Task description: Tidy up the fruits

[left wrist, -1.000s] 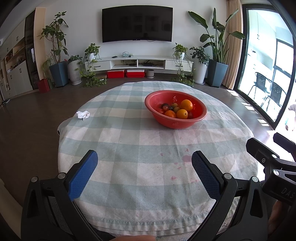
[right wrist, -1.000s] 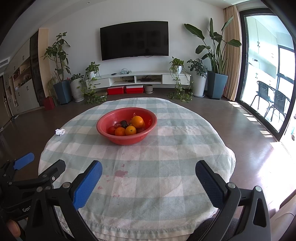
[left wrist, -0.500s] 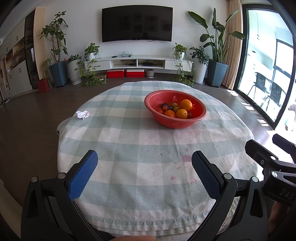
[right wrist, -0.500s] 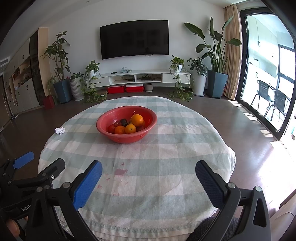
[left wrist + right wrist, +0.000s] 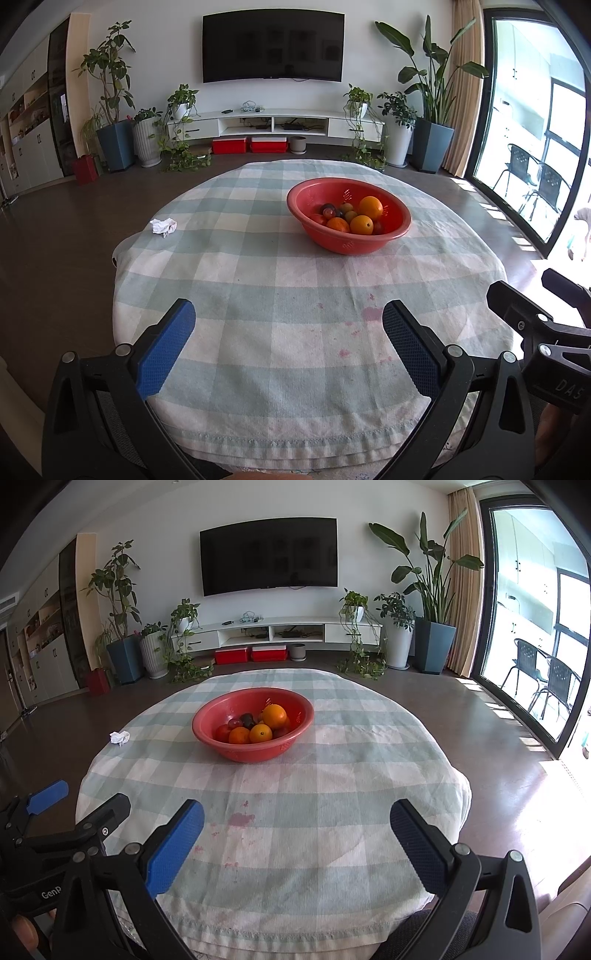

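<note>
Living room backdrop: wall TV (image 5: pixel 273 44), low white console, potted plants, glass doors at right.

Left wrist view: round surface under a checked cloth (image 5: pixel 236 280). Red bowl (image 5: pixel 397 227) sits right of centre toward the far side, holding the fruits (image 5: pixel 351 218): three oranges plus smaller dark and reddish pieces. Crumpled white tissue (image 5: pixel 163 226) lies near the surface's left edge, well apart from the bowl. My left gripper (image 5: pixel 289 341) hovers over the near edge, jaws spread wide, nothing between them.

Right wrist view: same bowl (image 5: pixel 210 720) now left of centre, pink stains on the cloth in front of it. My right gripper (image 5: pixel 297 836) likewise hangs over the near edge, jaws released and empty. Left gripper's frame shows at lower left.
</note>
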`<state>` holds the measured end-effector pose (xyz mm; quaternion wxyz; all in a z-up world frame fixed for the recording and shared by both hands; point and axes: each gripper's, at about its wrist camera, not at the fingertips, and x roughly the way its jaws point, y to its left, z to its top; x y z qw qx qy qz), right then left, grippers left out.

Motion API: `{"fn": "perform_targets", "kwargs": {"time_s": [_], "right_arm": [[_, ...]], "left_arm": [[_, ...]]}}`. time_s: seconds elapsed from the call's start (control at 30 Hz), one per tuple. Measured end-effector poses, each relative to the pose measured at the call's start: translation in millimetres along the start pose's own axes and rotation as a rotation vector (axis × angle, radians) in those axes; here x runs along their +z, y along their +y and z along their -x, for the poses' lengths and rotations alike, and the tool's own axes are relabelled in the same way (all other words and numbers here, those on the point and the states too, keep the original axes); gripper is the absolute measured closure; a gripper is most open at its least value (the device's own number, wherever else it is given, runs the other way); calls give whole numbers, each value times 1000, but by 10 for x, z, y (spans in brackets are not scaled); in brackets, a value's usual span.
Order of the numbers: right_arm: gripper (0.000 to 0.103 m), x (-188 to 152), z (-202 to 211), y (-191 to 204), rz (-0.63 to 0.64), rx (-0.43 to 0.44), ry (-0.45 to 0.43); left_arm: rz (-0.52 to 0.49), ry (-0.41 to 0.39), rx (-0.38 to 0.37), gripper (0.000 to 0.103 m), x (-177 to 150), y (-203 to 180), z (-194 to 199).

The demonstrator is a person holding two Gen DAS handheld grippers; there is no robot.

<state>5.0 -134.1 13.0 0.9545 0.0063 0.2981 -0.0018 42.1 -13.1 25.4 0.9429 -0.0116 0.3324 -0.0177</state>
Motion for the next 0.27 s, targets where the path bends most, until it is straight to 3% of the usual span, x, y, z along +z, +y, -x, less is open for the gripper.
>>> {"fn": "perform_targets", "kwargs": {"time_s": [0.27], "right_arm": [[0,-67,32,-30,-7,2,12]], "left_arm": [[1,-4,-14,0,-27,-49,-49]]}}
